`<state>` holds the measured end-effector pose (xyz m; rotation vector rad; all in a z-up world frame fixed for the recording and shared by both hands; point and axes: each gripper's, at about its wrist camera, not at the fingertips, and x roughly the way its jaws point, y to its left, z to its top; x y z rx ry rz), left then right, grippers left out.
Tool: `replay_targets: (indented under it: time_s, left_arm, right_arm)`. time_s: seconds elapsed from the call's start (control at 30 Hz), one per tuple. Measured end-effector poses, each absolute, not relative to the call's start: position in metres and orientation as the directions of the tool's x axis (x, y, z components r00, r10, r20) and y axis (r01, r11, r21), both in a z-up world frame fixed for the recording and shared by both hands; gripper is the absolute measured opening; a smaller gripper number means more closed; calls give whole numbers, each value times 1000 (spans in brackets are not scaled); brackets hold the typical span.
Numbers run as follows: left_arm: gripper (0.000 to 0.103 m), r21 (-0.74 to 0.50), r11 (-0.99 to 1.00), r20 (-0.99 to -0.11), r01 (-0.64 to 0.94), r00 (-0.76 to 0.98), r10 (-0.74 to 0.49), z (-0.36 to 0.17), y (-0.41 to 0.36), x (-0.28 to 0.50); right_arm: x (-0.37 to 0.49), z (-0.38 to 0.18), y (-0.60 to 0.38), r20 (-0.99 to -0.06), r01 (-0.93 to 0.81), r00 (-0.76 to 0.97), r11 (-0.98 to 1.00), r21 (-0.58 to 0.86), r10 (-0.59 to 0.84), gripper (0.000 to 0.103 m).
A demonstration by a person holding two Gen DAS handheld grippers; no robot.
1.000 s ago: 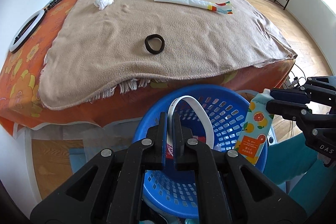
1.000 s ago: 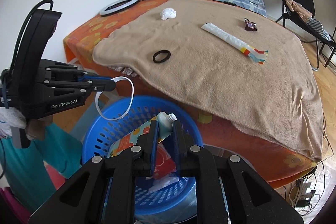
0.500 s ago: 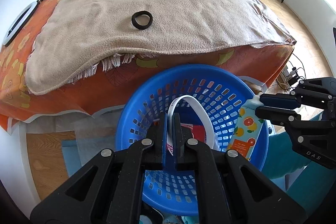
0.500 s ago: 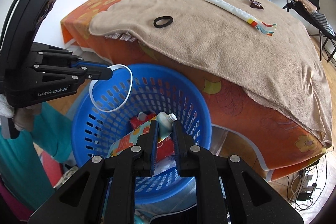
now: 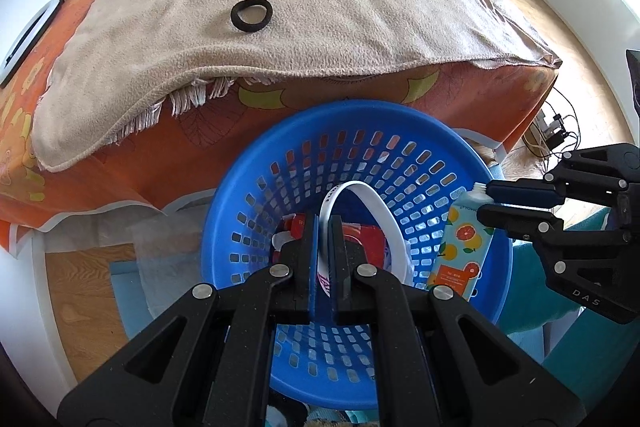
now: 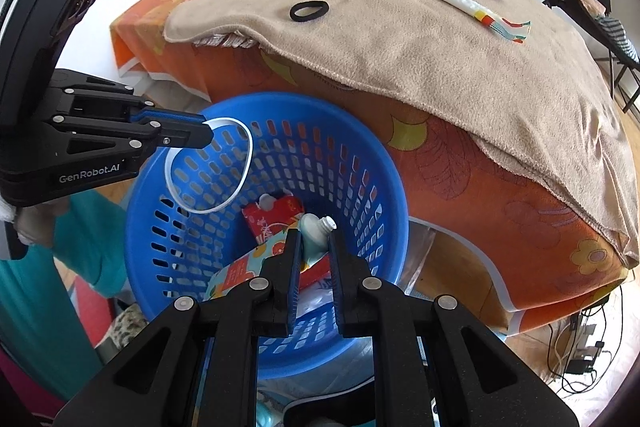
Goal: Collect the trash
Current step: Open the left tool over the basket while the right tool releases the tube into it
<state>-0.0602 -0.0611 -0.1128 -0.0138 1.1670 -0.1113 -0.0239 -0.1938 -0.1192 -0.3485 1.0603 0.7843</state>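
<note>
Deposit step in hand: my left tongs [image 5: 323, 227] grip the white band [image 5: 370, 203] and my right tongs [image 6: 314, 243] grip the fruit-print tube [image 6: 314, 233], both over the blue basket [image 6: 392, 195] at lower centre; next, I judge, release both.

Both grippers point steeply downward: the left gripper [image 5: 323, 227] with jaws clamped tight, the right gripper [image 6: 314, 243] at three o'clock, jaws nearly closed.
</note>
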Motion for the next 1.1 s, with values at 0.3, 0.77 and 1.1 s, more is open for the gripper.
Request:
replay_targets:
  time_s: [0.3,0.77,1.1]
  left_arm:
    - [15,-79,993,-925,90,364,-107,-118,-63,-60]
    - [33,-85,995,-915,43,392,-95,-110,-51,-57]
    - [33,-85,996,-909,19,408,-86,-102,-45,-52]
  right_arm:
    - [-22,-127,-192,-892,-714,224,689,123,392,13]
    - [-17,-121,-200,-881,-688,257,715,123,399,41]
    - [-14,-111,-201,-870,-671,300,735,99,391,57]
